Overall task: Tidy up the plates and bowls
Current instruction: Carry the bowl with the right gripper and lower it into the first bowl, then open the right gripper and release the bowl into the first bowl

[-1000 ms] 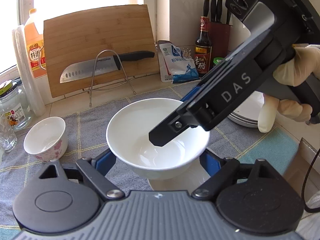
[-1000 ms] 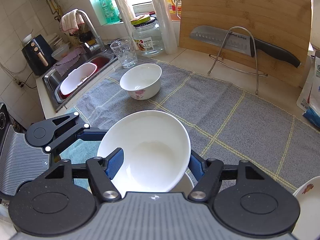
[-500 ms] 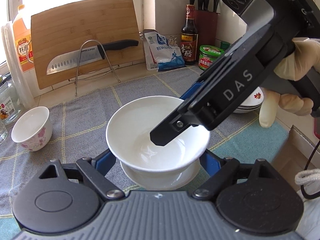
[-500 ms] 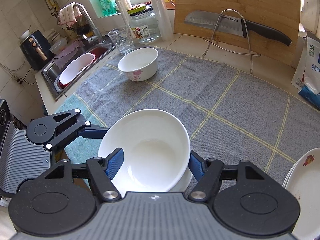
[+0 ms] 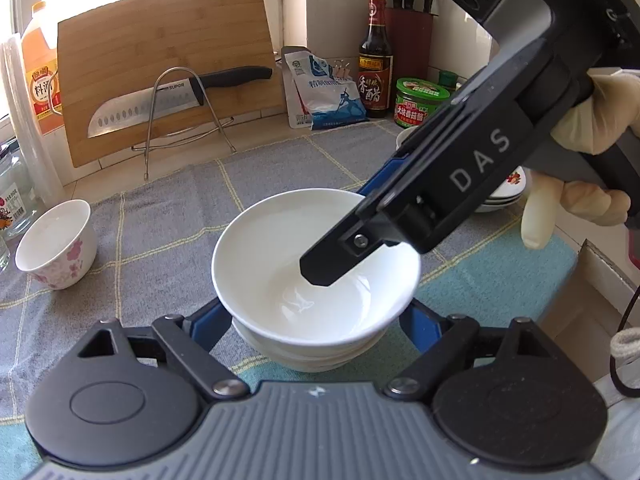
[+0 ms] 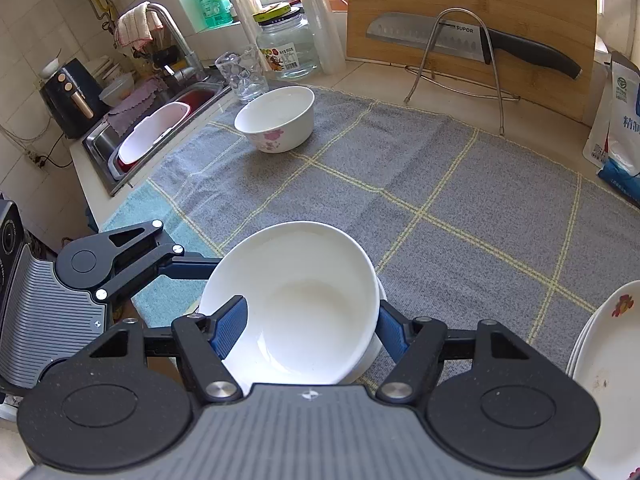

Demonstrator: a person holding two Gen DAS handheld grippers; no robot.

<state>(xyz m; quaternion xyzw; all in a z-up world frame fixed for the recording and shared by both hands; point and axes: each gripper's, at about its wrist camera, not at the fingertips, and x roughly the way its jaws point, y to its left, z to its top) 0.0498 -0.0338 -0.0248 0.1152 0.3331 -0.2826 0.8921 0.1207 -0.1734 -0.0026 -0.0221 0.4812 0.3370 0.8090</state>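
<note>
Both grippers, left (image 5: pixel 316 312) and right (image 6: pixel 308 320), clamped on white bowl (image 5: pixel 316 264), nested on bowl stack (image 5: pixel 312 354) at near edge of grey cloth (image 6: pixel 440 184). Keep level, settle fully, then release right side first.

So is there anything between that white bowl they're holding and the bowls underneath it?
Nothing visible. The white bowl, gripped by the right gripper and flanked by the left gripper, sits directly over the stacked bowls, with no object in between.
</note>
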